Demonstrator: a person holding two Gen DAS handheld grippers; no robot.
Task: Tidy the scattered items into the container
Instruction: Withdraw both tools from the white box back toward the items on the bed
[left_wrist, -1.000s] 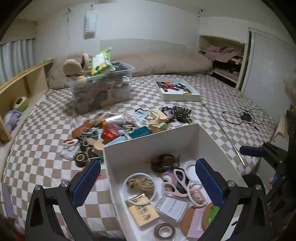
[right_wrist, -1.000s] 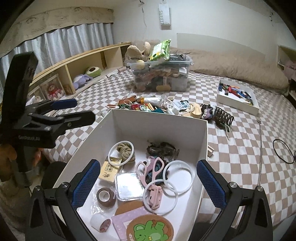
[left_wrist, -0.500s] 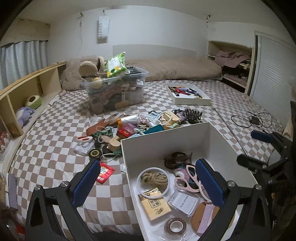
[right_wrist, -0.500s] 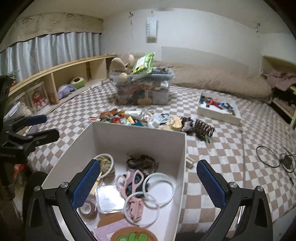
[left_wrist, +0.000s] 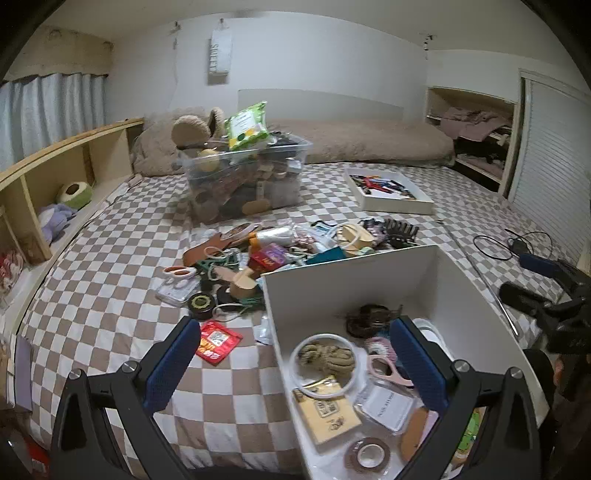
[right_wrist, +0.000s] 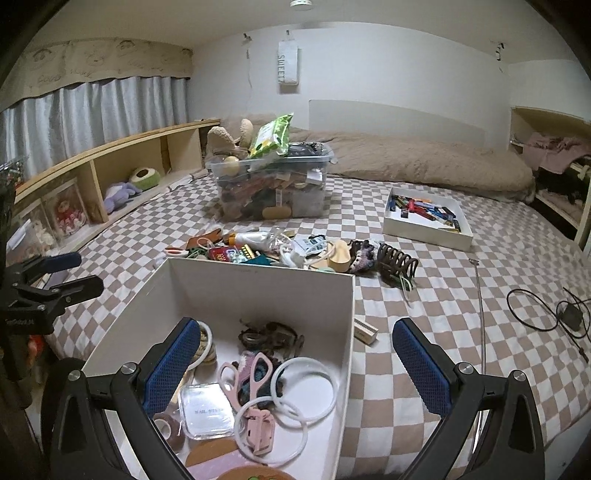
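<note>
A white box (left_wrist: 351, 284) (right_wrist: 258, 291) stands at the near edge of the checkered bed. It holds a rope coil in a white ring (left_wrist: 325, 358), pink scissors (right_wrist: 255, 373), white rings and a tape roll. The scattered pile (left_wrist: 266, 254) (right_wrist: 280, 247) lies just behind the box. A red packet (left_wrist: 218, 341) and a black round tin (left_wrist: 201, 302) lie left of it. My left gripper (left_wrist: 293, 328) hovers open over the box's left wall. My right gripper (right_wrist: 295, 328) hangs open over the box's right side. Neither holds anything.
A clear bin (left_wrist: 247, 184) crammed with things stands behind the pile. A white tray of pens (right_wrist: 424, 218) lies at the back right. A dark claw clip (right_wrist: 397, 262), a thin metal rod (right_wrist: 480, 314) and a black cable (right_wrist: 543, 306) lie right of the box. A wooden shelf (left_wrist: 55, 166) lines the left.
Both grippers have drawn back and risen from the box, the left one shifting leftward so the red packet and more bed show. Both stay open and empty.
</note>
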